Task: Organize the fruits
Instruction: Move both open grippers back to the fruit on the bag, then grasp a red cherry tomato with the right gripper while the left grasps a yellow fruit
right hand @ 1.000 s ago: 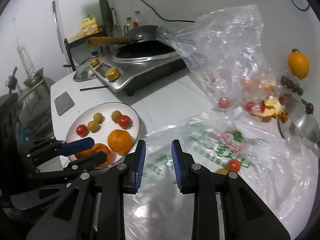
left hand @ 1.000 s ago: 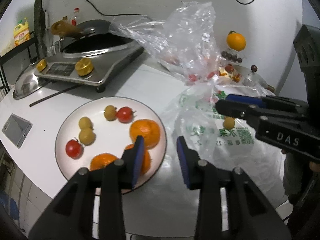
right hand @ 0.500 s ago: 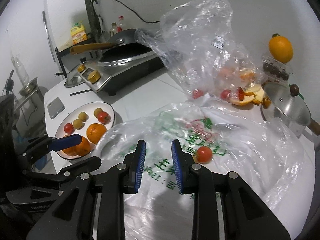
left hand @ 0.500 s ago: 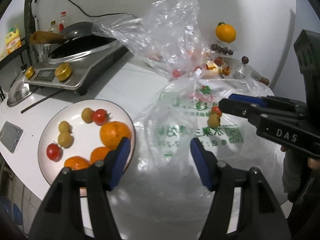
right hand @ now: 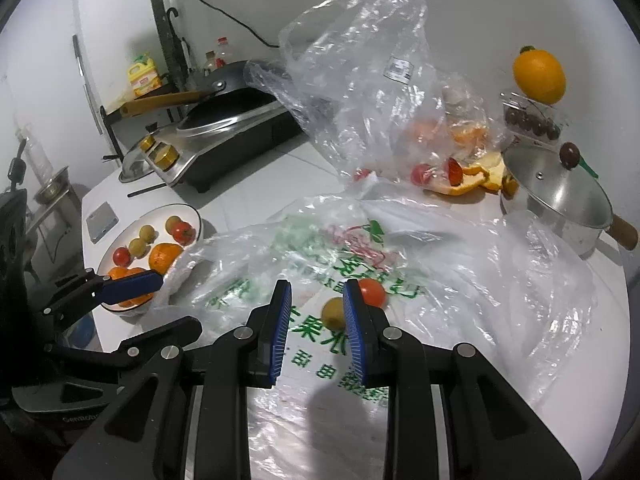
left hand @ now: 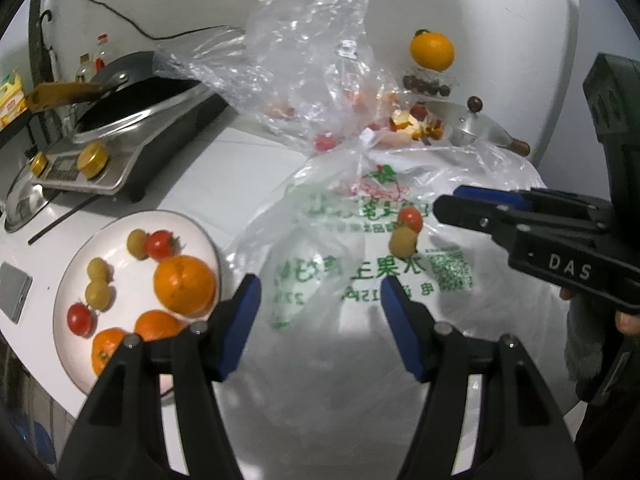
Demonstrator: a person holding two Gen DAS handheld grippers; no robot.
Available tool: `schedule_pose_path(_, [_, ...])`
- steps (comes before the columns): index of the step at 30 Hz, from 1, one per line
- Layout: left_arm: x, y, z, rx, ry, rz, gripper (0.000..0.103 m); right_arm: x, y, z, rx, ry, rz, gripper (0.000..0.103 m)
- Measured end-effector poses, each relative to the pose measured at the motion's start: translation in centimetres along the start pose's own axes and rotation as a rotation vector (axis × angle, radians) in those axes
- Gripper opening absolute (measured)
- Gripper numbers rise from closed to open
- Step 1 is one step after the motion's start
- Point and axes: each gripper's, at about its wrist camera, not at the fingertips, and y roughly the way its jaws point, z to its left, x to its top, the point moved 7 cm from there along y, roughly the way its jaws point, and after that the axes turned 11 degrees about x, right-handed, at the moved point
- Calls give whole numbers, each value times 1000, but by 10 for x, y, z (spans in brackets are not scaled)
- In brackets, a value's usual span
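Reaching over the printed plastic bag, the right gripper is released and empty, nearing a yellow-green fruit and cherry tomato lying on it. Slippery film could bunch and roll either away. The left gripper hangs spread, empty. The plate holds oranges, tomatoes, small yellow fruits.

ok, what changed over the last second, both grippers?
The left gripper opened wide and swung from the plate over the printed bag. The right gripper advanced to the red tomato and yellow fruit on the bag, jaws apart, nothing grasped. Plate fruit unchanged.
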Motion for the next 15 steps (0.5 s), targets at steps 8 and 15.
schedule_pose_path(8, [9,10,-23,-23,47,-9,64,-3,-8,-28,-33,35,-11,29])
schedule_pose_path(15, [18,20,-40,-41,75,-10,64,-4,-4,-45,-43,57,-1,29])
